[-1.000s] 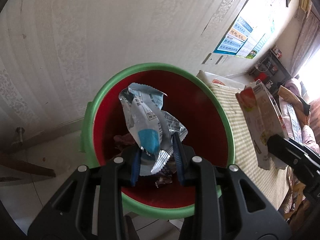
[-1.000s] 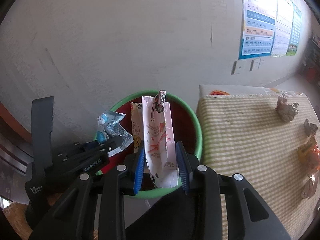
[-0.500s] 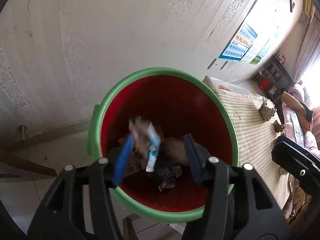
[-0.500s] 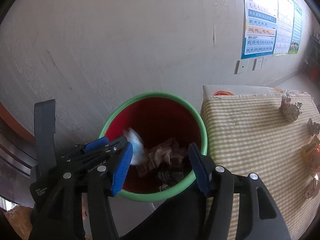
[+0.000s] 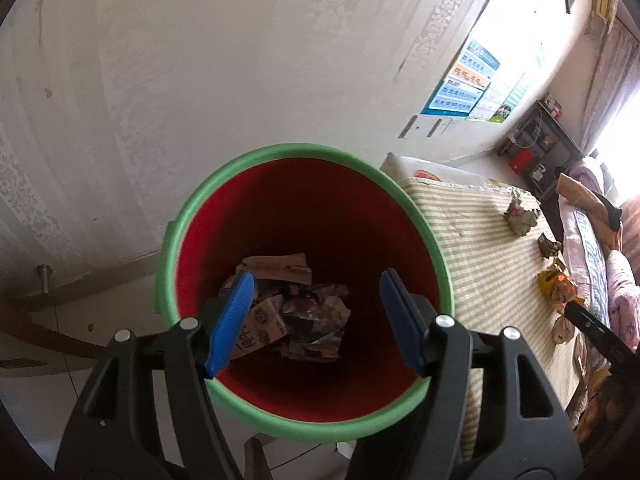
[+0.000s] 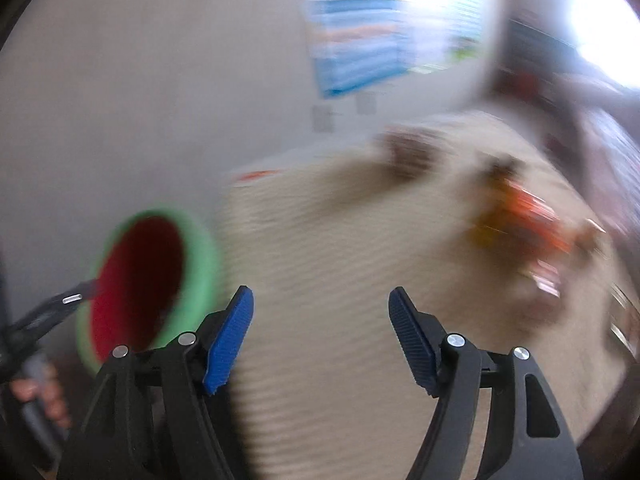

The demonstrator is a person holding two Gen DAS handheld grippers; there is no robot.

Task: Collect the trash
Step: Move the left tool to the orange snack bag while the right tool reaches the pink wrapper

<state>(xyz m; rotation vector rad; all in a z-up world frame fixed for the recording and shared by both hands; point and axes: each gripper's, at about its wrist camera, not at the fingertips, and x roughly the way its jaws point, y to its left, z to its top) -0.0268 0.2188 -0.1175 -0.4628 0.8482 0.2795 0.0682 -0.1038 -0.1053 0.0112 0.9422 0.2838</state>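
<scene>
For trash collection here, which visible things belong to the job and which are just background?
Part of the job:
bin, green rim, red inside
trash in the bin
crumpled wrapper on the striped cloth
orange wrapper
left gripper, open
right gripper, open

Just lying about:
wall poster
striped cloth
dark shelf

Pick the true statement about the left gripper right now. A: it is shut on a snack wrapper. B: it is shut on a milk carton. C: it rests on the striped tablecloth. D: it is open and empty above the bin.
D: the left gripper has its blue fingers spread wide with nothing between them, over the bin, whose bottom holds the trash.
</scene>
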